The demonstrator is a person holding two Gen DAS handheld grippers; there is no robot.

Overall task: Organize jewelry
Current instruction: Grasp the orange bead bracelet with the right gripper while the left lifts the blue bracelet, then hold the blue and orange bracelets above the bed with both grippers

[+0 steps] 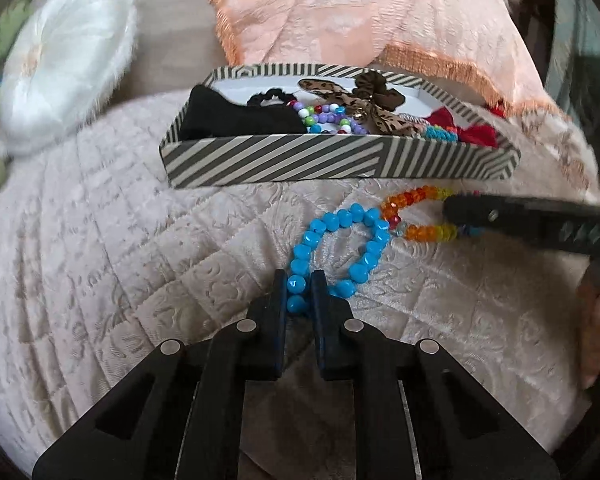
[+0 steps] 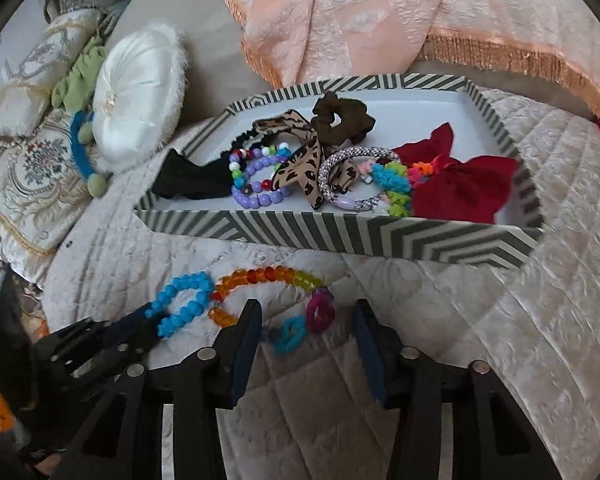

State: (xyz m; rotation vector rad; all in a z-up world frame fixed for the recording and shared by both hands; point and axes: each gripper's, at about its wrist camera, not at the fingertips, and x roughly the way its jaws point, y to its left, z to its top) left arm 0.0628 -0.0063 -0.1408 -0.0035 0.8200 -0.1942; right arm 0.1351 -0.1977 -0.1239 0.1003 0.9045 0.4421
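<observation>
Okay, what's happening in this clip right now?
A person with two handheld grippers is tidying jewelry on a quilted bedspread. The left gripper is shut on the blue bead bracelet. The right gripper is open around the rainbow bead bracelet, which lies next to the blue one. Both bracelets are outside the striped tray, which already holds scrunchies and other bracelets.

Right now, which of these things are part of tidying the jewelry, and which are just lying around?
Part of the job:
- blue bracelet, held in the left gripper
- rainbow bracelet, in front of the open right gripper
- striped box

Just lying about:
- white round cushion
- peach fringed blanket
- embroidered pillow
</observation>
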